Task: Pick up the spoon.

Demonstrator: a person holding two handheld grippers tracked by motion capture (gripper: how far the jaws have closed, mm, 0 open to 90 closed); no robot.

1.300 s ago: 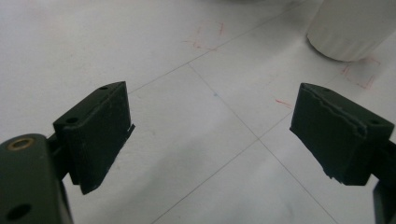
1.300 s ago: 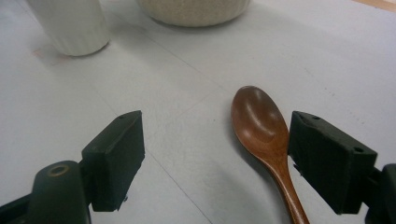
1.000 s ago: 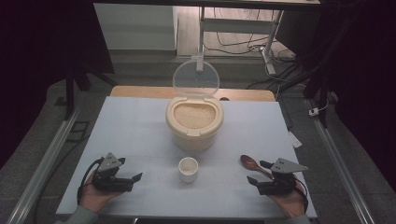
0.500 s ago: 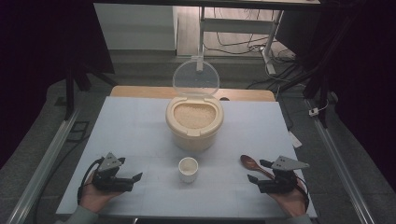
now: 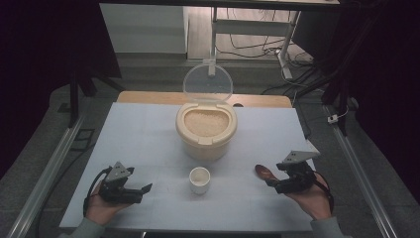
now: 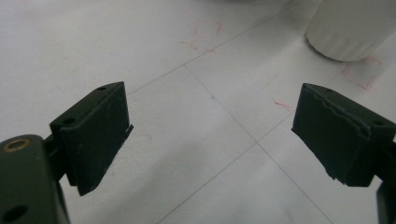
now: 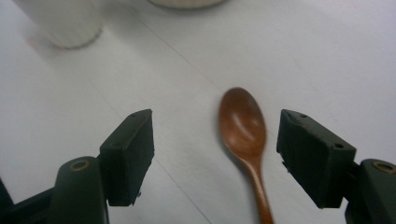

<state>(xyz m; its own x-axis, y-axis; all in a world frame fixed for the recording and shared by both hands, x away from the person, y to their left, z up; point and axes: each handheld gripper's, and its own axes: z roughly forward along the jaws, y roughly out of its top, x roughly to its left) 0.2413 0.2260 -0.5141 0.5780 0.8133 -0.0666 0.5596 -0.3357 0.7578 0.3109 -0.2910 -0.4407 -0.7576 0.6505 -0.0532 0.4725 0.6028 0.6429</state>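
Observation:
A brown wooden spoon (image 5: 262, 172) (image 7: 243, 123) lies on the white table, bowl up. My right gripper (image 5: 270, 184) (image 7: 215, 149) hovers over its handle end. Its jaws stand open and have just been closing a little; the spoon shows in the gap below them, untouched by the pads. A small white cup (image 5: 200, 179) (image 7: 65, 23) (image 6: 350, 28) stands at the front centre. Behind it sits a beige tub of rice (image 5: 206, 130) with its clear lid (image 5: 208, 83) raised. My left gripper (image 5: 146, 188) (image 6: 210, 130) rests open at the front left, with bare table between its jaws.
Thin pencil lines and red marks (image 6: 205, 39) cross the table top (image 5: 133, 134). Metal rails (image 5: 49, 168) run along both sides of the table. Cables and a frame stand on the floor beyond the far edge.
My right gripper has lifted off the table and now hangs a little higher over the spoon. The left gripper, cup and tub have not moved.

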